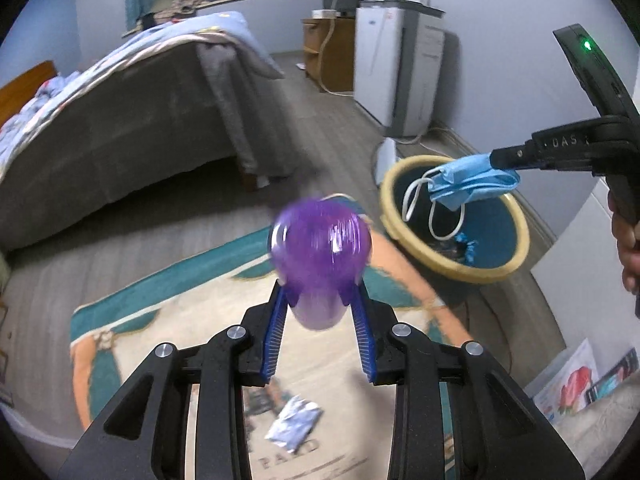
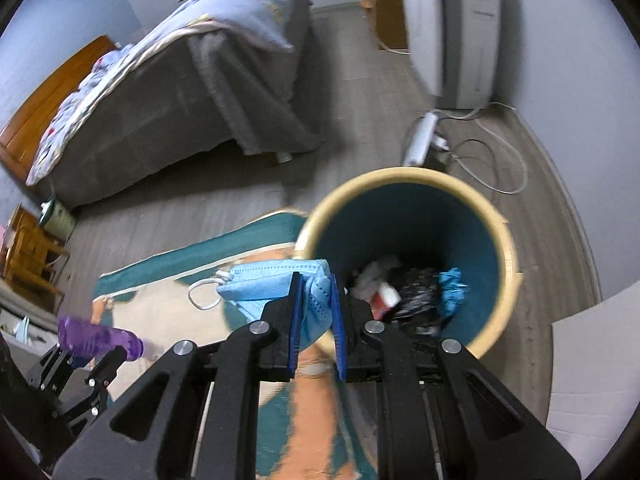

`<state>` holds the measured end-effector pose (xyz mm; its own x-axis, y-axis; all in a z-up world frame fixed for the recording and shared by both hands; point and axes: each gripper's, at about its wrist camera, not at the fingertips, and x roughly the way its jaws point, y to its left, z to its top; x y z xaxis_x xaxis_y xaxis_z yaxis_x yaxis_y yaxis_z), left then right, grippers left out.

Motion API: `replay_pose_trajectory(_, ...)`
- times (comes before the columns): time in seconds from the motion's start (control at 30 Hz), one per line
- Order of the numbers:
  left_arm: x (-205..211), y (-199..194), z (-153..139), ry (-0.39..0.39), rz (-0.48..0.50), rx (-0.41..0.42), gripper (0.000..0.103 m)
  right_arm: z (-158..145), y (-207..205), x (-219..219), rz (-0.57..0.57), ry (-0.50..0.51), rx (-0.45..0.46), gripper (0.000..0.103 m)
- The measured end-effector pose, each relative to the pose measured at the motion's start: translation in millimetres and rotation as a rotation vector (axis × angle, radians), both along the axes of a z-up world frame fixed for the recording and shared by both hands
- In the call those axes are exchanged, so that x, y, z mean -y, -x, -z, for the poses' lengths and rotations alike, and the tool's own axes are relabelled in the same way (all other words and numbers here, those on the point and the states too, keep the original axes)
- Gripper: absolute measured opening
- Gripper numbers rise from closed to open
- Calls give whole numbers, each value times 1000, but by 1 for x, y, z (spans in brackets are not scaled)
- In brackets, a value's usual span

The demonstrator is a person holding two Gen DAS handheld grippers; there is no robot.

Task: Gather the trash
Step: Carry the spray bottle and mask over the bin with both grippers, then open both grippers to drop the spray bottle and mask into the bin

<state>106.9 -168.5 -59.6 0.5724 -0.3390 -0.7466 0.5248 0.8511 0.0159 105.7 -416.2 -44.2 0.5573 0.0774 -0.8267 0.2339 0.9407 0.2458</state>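
Note:
My left gripper (image 1: 320, 292) is shut on a purple plastic cup (image 1: 320, 252), held in the air over the rug; the cup also shows in the right wrist view (image 2: 100, 340). My right gripper (image 2: 314, 284) is shut on a blue face mask (image 2: 276, 284), which hangs with its white ear loops just over the near rim of the round trash bin (image 2: 496, 216). In the left wrist view the mask (image 1: 468, 180) dangles above the bin (image 1: 404, 236). The bin holds several pieces of trash. A crumpled silver wrapper (image 1: 294, 422) lies on the rug below my left gripper.
A patterned teal and orange rug (image 1: 168, 320) covers the floor. A bed (image 1: 120, 120) stands at the left. A white appliance (image 1: 396, 68) with a power strip and cables stands behind the bin. A wooden stool (image 2: 28, 256) is at far left. Papers (image 1: 576, 384) lie at right.

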Motion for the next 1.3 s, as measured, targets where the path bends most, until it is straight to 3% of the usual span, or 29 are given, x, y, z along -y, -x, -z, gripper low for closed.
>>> replay_pose_trajectory(0.23, 48, 4, 9, -9, 61, -16, 33, 12, 9, 36, 47, -9, -18, 13)
replay_pose_trajectory(0.63, 117, -6, 5, 68, 167, -104, 33, 38, 13, 92, 188, 11, -68, 13)
replay_pose_trajectory(0.87, 168, -26, 18, -21, 239, -92, 34, 45, 10, 96, 206, -10, -67, 16)
replay_pose_trajectory(0.97, 177, -35, 21, -42, 233, -91, 35, 44, 9, 97, 218, -25, -51, 47)
replay_pose_trajectory(1.0, 178, -38, 22, -51, 225, -82, 44, 44, 9, 98, 226, -26, -47, 54)
replay_pose_trajectory(1.1, 172, -36, 19, -27, 210, -63, 59, 46, 10, 102, 240, -30, -55, 56)
replay_pose_trajectory(1.13, 167, -37, 18, -16, 202, -62, 61, 46, 10, 102, 239, -37, -56, 60)
replay_pose_trajectory(1.3, 134, -35, 13, 26, 115, -62, 90, 43, 6, 94, 218, -30, -50, 78)
